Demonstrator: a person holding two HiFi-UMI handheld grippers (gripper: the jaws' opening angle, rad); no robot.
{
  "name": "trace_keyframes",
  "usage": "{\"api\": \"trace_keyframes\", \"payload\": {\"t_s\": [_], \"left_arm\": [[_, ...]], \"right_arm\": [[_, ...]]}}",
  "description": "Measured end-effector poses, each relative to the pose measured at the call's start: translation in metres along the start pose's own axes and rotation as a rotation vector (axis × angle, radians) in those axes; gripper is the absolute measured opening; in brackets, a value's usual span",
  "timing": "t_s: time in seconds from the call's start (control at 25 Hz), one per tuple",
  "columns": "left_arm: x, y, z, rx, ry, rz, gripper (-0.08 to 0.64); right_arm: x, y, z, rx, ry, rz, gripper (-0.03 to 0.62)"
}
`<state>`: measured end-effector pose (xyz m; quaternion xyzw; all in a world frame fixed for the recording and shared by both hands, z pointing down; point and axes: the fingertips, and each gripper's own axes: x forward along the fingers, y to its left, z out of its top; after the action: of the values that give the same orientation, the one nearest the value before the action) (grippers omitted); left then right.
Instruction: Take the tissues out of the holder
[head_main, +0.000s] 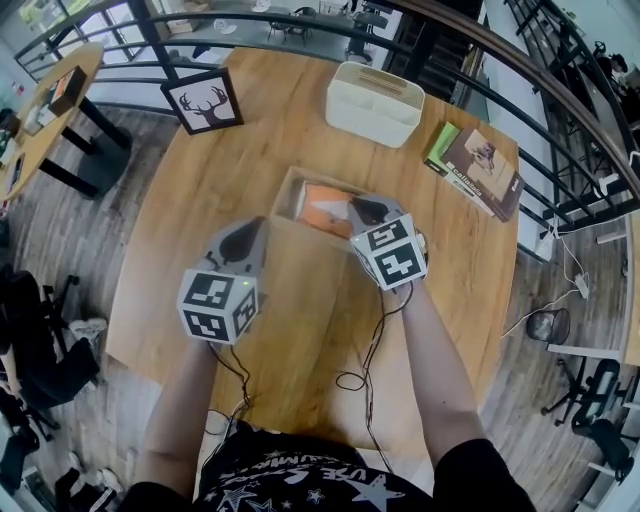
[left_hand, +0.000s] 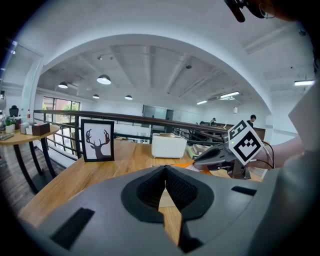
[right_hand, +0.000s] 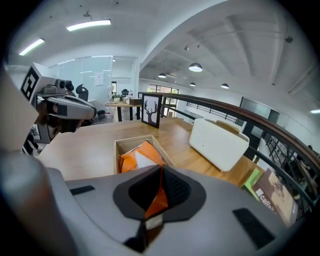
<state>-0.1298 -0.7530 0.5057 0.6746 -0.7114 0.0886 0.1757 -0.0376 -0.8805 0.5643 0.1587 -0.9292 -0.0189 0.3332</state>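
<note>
Tissues (right_hand: 145, 155), an orange and white pack, lie inside the wooden holder (right_hand: 134, 139) on the surface (head_main: 250, 130), not yet out. My right gripper (right_hand: 161, 189) has its fingers closed on the pack's orange edge. My left gripper (left_hand: 165, 189), fingers closed and empty, hovers beside the holder. Lifting the pack out remains.

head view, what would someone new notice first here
The bright orange tissue pack in the wooden holder in the middle draws the eye, with the right gripper shut on it. Next comes the left gripper, shut and empty, just left of the holder. A black deer picture stands at the far left of the wooden table.
</note>
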Motion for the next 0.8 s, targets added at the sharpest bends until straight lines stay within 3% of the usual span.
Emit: {"api": "trace_keyframes", "payload": {"t_s": [0.48,0.8], "left_arm": [[-0.048,-0.021,0.023,0.045,-0.045,-0.012,0.012],[-0.097,-0.030,0.022,0.048,-0.068,-0.036,0.012]], "right_arm": [[-0.068,0.013,0.056,-0.013,-0.141,-0.104,0.021],[-0.117,0.054,0.060,0.025,-0.167,-0.147,0.021]]}}
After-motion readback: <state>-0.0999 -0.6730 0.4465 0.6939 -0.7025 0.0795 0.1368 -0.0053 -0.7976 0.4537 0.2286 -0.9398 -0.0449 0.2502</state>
